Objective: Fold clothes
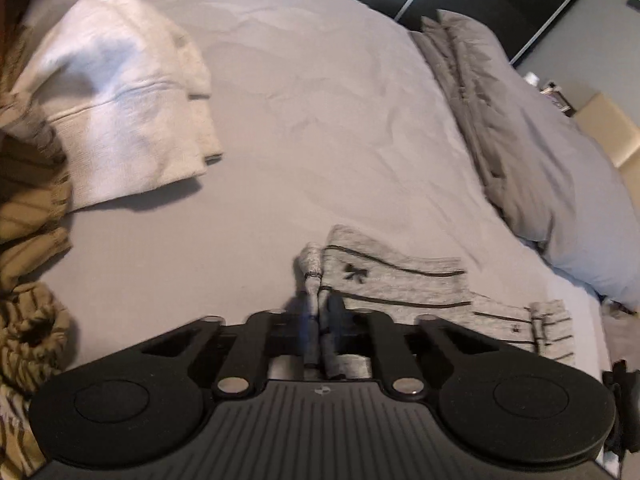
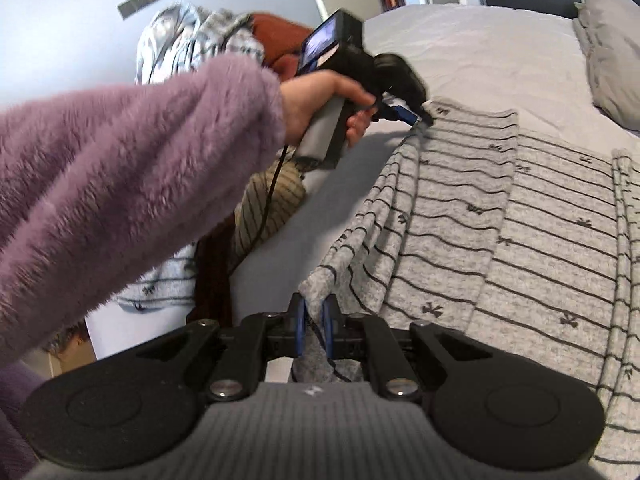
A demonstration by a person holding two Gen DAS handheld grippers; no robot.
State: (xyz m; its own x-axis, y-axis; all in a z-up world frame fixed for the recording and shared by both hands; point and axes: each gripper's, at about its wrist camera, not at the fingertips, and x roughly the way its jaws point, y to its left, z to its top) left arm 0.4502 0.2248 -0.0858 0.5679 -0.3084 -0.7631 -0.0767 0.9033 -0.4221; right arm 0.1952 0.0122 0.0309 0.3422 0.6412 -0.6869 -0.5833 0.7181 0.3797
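Note:
A grey garment with thin dark stripes and small bows point(image 2: 500, 240) lies partly folded on the grey bed sheet point(image 2: 480, 52). In the right wrist view my right gripper point(image 2: 316, 316) is shut on the garment's near corner, and the cloth bunches up between the blue pads. At the garment's far corner a hand in a fuzzy purple sleeve point(image 2: 120, 168) holds my left gripper point(image 2: 423, 120), which pinches the cloth there. In the left wrist view the left gripper point(image 1: 320, 312) is shut on a rolled edge of the striped garment point(image 1: 400, 284).
A folded white garment point(image 1: 120, 100) lies at the left of the bed sheet point(image 1: 300, 120), beside a pile of tan striped clothes point(image 1: 28, 240). Grey pillows point(image 1: 540, 140) line the right side. More clothes point(image 2: 192, 36) are heaped past the bed's left edge.

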